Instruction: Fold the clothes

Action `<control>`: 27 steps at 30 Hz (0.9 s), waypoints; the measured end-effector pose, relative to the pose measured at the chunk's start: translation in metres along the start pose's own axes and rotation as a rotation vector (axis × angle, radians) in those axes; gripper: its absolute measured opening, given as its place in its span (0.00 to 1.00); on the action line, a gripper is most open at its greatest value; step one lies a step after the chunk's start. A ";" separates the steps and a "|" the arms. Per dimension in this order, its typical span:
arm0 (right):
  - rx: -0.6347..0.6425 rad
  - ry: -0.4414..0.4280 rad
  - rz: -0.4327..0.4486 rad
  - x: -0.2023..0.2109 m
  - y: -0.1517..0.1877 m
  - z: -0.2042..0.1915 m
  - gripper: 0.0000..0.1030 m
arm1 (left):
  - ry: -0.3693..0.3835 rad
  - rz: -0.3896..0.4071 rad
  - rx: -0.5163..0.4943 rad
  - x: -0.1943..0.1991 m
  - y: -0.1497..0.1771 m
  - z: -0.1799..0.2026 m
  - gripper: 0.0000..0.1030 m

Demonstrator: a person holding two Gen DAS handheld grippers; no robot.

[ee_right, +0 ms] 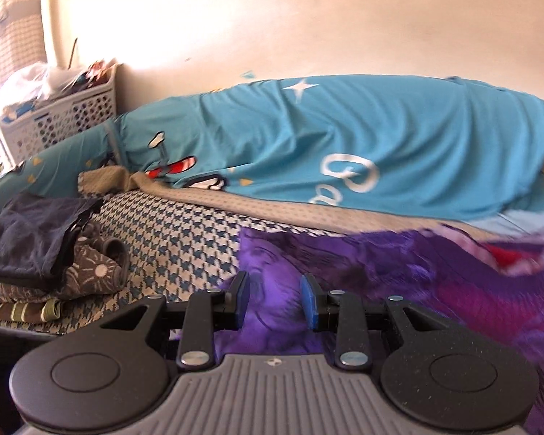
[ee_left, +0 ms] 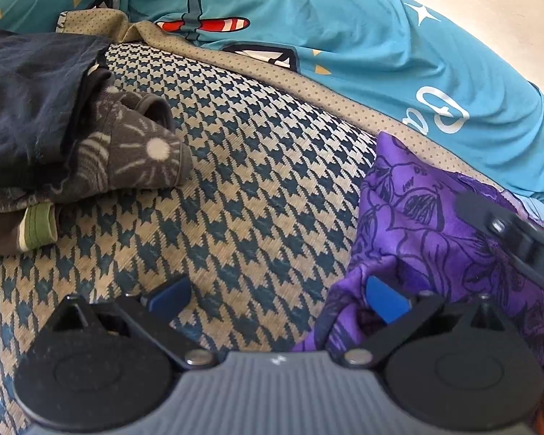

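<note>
The left wrist camera looks steeply down, close over the houndstooth mat. The right wrist camera looks more level, toward the wall. Both views share the folded pile at the left and the blue quilt above.

On the bed mat, folded clothes are stacked left of the left claw; loose cloth lies right; a quilt behind.
</note>
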State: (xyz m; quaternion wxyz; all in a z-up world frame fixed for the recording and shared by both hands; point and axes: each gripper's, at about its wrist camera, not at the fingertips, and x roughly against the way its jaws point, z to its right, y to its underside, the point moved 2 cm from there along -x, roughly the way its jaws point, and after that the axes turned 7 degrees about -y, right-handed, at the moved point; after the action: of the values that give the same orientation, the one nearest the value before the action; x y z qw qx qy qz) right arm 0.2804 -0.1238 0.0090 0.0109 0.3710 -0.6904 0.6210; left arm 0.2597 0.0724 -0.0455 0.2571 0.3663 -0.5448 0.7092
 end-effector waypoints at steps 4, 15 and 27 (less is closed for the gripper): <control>0.051 -0.016 -0.029 -0.022 -0.010 -0.005 0.29 | -0.001 -0.001 -0.003 0.000 0.000 0.000 1.00; 0.245 -0.048 -0.086 -0.073 -0.036 -0.027 0.38 | -0.005 -0.006 -0.010 -0.001 0.001 0.001 1.00; 0.200 0.006 -0.070 -0.093 -0.048 0.000 0.05 | -0.016 -0.004 -0.015 -0.002 0.000 0.001 1.00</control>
State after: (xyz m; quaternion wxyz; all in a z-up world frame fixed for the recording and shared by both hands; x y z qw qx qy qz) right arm 0.3728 -0.0747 0.0052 -0.0026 0.3923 -0.6115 0.6871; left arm 0.2612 0.0715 -0.0473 0.2570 0.3711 -0.5513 0.7016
